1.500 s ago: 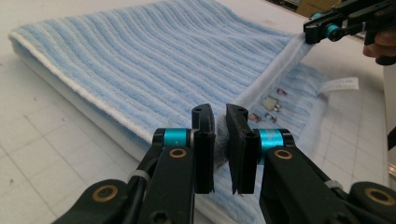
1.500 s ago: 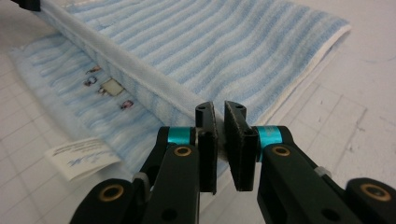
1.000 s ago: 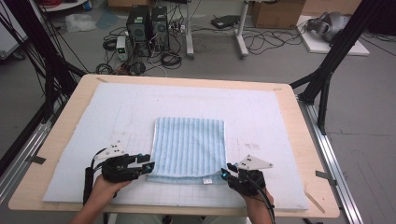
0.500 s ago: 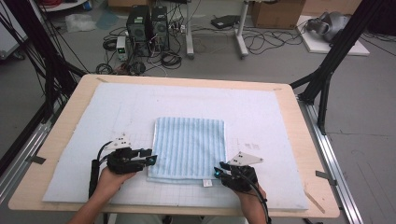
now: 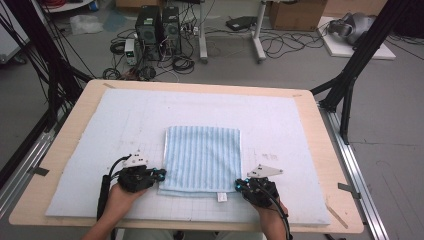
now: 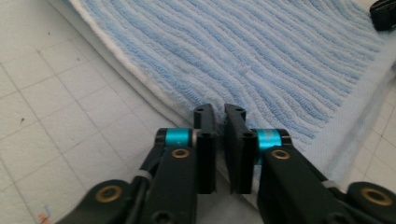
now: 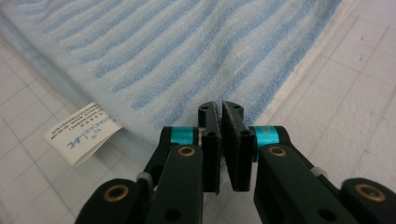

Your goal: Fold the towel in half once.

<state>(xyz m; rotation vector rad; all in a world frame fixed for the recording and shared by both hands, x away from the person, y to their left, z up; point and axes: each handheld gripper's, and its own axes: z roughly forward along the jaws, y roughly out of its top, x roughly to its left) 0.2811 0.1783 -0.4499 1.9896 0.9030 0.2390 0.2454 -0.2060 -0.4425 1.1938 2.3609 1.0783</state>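
On the near half of the white mat (image 5: 100,130), one blue-striped towel (image 5: 202,157) lies flat and folded, square to the table (image 5: 75,107). Its stripes run from the near edge toward the far edge. Count: one towel, one white label (image 5: 221,197), two grippers, two hands.

Left gripper (image 5: 159,174) sits at the towel's near left corner. In the left gripper view its jaws have just been closing and now stand pressed almost together, with a narrow slit between the pads; the tips (image 6: 219,114) rest over the white border of the towel (image 6: 243,60). Whether cloth is caught in the slit cannot be told for certain, but the corner lies right at the tips and the grip reads as a pinch on that edge.

Right gripper (image 5: 240,185) sits at the towel's near right corner. Its jaws have likewise just been closing and now stand nearly together, tips (image 7: 220,112) at the towel's hem (image 7: 187,60), with the label (image 7: 81,133) just to the left of them in that view. Again the cloth looks nipped rather than merely touched.

Deciding relation: the whole body of the towel lies beyond both sets of fingertips, away from the person, each gripper equally close to its own corner. Judged from this, the step in hand is seizing the near edge at both corners; a lift and carry toward the far edge would fold the towel across its stripes. Risk: a shallow pinch may take only the top layer.
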